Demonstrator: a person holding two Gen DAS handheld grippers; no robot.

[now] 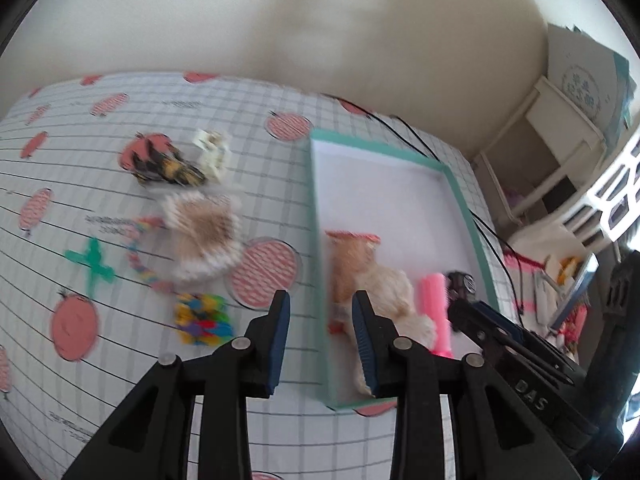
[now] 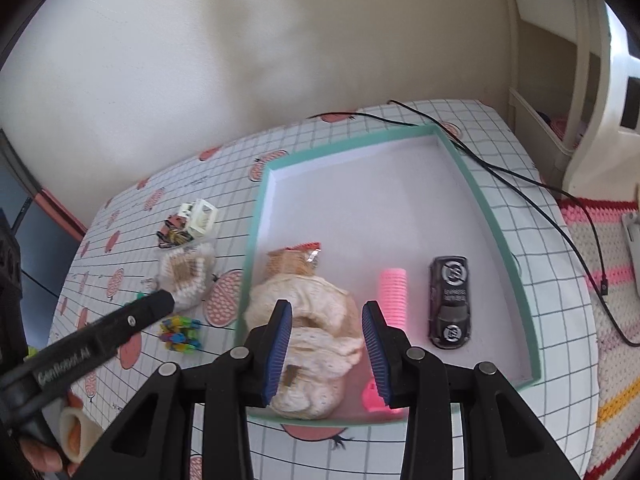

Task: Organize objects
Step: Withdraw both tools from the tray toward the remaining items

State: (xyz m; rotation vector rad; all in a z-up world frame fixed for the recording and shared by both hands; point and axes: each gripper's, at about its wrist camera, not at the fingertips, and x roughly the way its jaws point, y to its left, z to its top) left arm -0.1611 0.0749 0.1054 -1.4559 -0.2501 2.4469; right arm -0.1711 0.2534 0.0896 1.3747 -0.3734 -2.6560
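Behind the cream cloth (image 2: 316,344), snack packet (image 2: 294,260) half-hidden.

Inside the mint-green-rimmed, white-floored box (image 2: 256,216) lie a cream knitted cloth (image 2: 320,316), a bright pink comb (image 2: 392,288) and a black toy car (image 2: 450,300), while left of the box multicoloured clips (image 2: 180,334) sit on a white grid-patterned tablecloth (image 2: 560,280) dotted with pink-red fruits.

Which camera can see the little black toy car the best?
The right wrist view. There the black toy car lies whole and sharp inside the green-rimmed box, beside the pink comb. In the left wrist view the car is blurred and partly hidden behind the right gripper.
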